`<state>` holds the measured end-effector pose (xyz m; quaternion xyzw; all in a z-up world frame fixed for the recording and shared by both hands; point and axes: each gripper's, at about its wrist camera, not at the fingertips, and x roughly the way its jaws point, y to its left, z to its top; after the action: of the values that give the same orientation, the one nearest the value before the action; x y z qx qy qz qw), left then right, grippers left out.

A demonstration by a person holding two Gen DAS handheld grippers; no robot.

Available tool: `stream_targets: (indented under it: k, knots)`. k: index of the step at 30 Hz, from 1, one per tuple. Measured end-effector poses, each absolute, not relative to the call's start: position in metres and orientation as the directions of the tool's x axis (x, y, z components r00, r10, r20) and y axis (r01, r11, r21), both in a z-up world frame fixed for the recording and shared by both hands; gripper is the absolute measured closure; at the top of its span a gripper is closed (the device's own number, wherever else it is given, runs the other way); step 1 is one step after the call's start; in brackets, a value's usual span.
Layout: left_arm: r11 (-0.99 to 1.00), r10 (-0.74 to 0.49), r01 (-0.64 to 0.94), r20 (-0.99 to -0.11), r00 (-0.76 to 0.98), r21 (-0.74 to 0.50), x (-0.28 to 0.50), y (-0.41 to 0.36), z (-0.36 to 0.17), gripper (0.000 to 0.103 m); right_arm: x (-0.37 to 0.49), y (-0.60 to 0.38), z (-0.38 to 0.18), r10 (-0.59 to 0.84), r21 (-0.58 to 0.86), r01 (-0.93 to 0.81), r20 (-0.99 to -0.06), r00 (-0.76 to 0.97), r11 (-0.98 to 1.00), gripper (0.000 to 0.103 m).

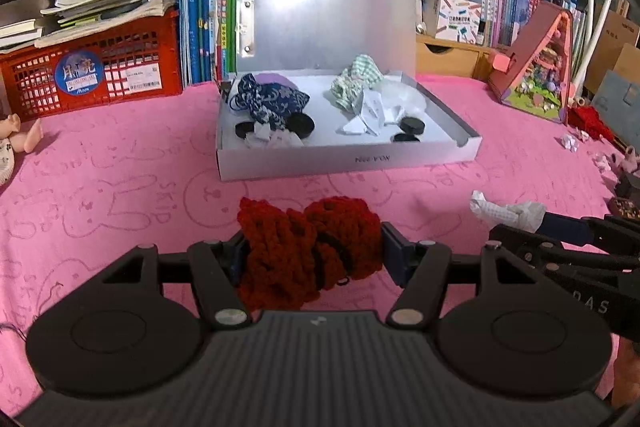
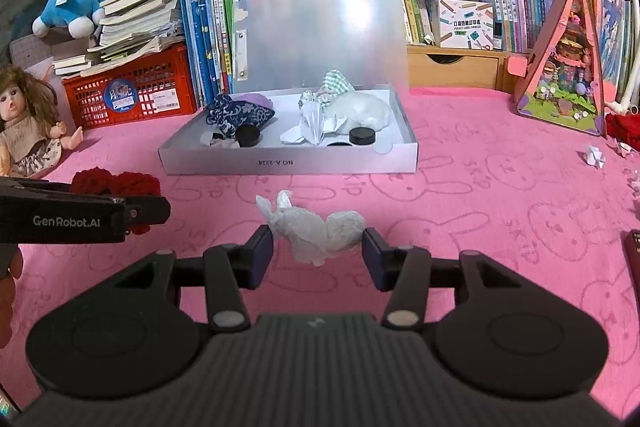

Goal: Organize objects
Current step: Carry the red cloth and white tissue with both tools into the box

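My left gripper (image 1: 312, 251) is shut on a red knitted pouch (image 1: 308, 247), held above the pink cloth in front of an open silver box (image 1: 344, 159). My right gripper (image 2: 318, 247) is shut on a crumpled white paper wad (image 2: 316, 227); it shows in the left wrist view (image 1: 506, 209) too. The red pouch shows at the left of the right wrist view (image 2: 116, 183). The box (image 2: 288, 161) holds a blue patterned pouch (image 1: 272, 99), a green checked pouch (image 1: 356, 79), folded white papers (image 1: 372, 113) and black round caps (image 1: 412, 125).
A red crate (image 1: 92, 75) with stacked books, upright books and plush toys line the back. A pink triangular dollhouse (image 2: 564, 67) stands right. A doll (image 2: 28, 123) sits left. Small paper scraps (image 2: 594, 155) lie at the right on the pink cloth (image 2: 500, 207).
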<state>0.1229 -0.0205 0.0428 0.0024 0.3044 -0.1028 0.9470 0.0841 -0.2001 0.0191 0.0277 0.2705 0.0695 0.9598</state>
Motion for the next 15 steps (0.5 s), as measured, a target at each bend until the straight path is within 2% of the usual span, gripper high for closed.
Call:
stream_targets:
  k: [15]
  knots:
    - [0.982,-0.187,0.174,-0.535,0.824,-0.074,0.163,-0.017,0.061,0.034,0.128,-0.206,0.047,0.151,0.096,-0.118,-0.523,0.839,0.988,0.05]
